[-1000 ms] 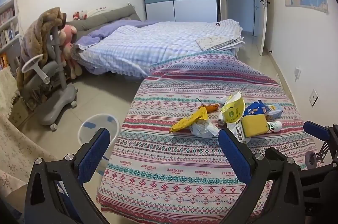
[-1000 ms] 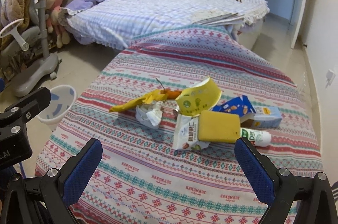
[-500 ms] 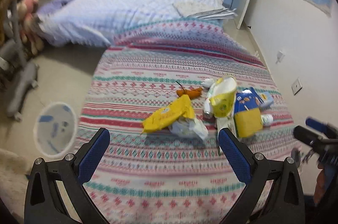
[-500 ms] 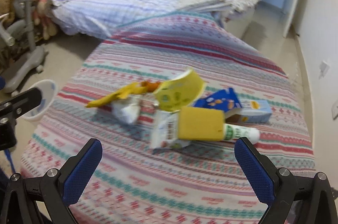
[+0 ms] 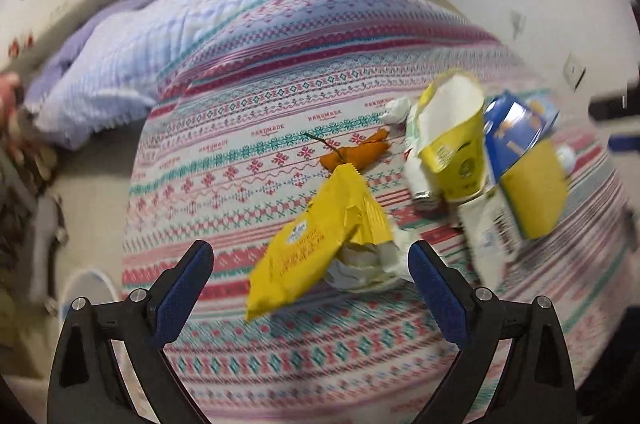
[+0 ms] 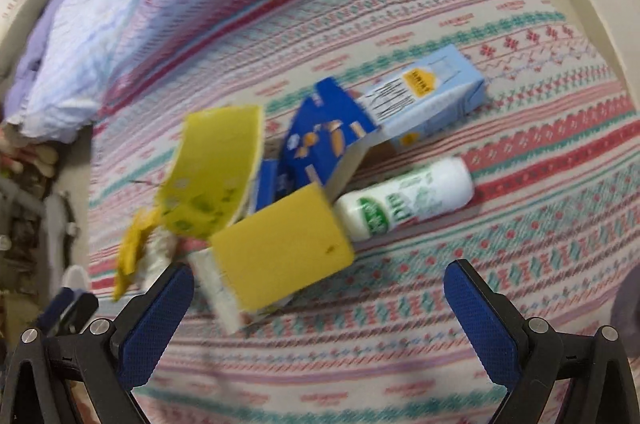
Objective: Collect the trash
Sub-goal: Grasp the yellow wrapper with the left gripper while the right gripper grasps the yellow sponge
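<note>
Trash lies in a heap on the patterned tablecloth (image 5: 240, 159). In the left wrist view my left gripper (image 5: 310, 282) is open, its blue pads either side of a yellow snack bag (image 5: 320, 240) that rests on crumpled white paper (image 5: 368, 264). Beyond lie an orange peel (image 5: 356, 153), a yellow paper cup (image 5: 452, 143) and a blue box (image 5: 512, 131). In the right wrist view my right gripper (image 6: 320, 298) is open just short of a yellow sponge (image 6: 280, 252). Behind the sponge are the blue box (image 6: 324, 143), a light-blue carton (image 6: 432, 95) and a white bottle (image 6: 404, 203).
A bed with a pale checked quilt (image 5: 152, 55) sits behind the table. A white bin (image 5: 86, 292) stands on the floor at the left, near a grey chair base (image 5: 44, 236). A wall with sockets (image 5: 574, 71) runs along the right.
Both grippers have dropped and moved in close to the trash heap, which now fills the views. The left now brackets the yellow bag; the right faces the sponge. Both stay open.
</note>
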The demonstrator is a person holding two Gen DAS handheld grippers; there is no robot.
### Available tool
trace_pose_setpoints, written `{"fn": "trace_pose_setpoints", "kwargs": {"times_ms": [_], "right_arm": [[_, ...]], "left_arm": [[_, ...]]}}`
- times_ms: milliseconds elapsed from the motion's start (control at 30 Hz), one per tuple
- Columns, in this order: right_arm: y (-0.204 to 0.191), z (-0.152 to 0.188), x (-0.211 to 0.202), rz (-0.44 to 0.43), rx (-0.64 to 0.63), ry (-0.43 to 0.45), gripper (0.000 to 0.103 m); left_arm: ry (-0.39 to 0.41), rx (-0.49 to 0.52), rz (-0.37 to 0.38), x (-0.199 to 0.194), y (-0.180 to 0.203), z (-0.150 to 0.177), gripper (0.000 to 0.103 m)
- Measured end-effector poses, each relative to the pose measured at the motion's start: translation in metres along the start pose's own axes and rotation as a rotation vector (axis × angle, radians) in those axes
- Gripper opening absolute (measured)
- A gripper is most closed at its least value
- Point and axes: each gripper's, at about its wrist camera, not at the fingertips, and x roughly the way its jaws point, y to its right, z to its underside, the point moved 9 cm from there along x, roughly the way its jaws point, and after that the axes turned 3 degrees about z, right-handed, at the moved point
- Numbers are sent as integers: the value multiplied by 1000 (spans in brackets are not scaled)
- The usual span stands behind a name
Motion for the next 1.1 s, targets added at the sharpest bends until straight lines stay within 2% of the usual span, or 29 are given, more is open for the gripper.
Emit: {"fn": "trace_pose_setpoints", "kwargs": {"times_ms": [67,133,167,233,333,400,500,700,933,1100], "right_arm": [[2,-10,3,16,-2,13,103],[5,-19,7,12,13,17,103],[8,-23,10,15,24,24,103],[15,-33,18,17,48,30,103],[23,-42,27,34,75,35,103],[24,-42,34,34,81,19,103],[10,-29,43,-10,64,-32,103],[-20,-8,53,-26,-1,-79,103],[-21,0,74,-80,189,-105,103],[-29,3,90,-43,261,-111,103]], "left_arm": [[-16,-13,10,7,-6,1,85],[-47,-46,40,17,-13,2,58],[-62,-69,65,21,-18,4,53],[-64,-100,104,22,-20,4,34],[-63,-120,127,25,-26,5,18],[-57,-142,131,23,-32,5,15],[-31,-185,151,15,-40,2,8],[-11,-237,172,7,-47,2,6],[12,-275,183,-4,-57,11,5],[33,-291,182,-12,-68,17,5]]}}
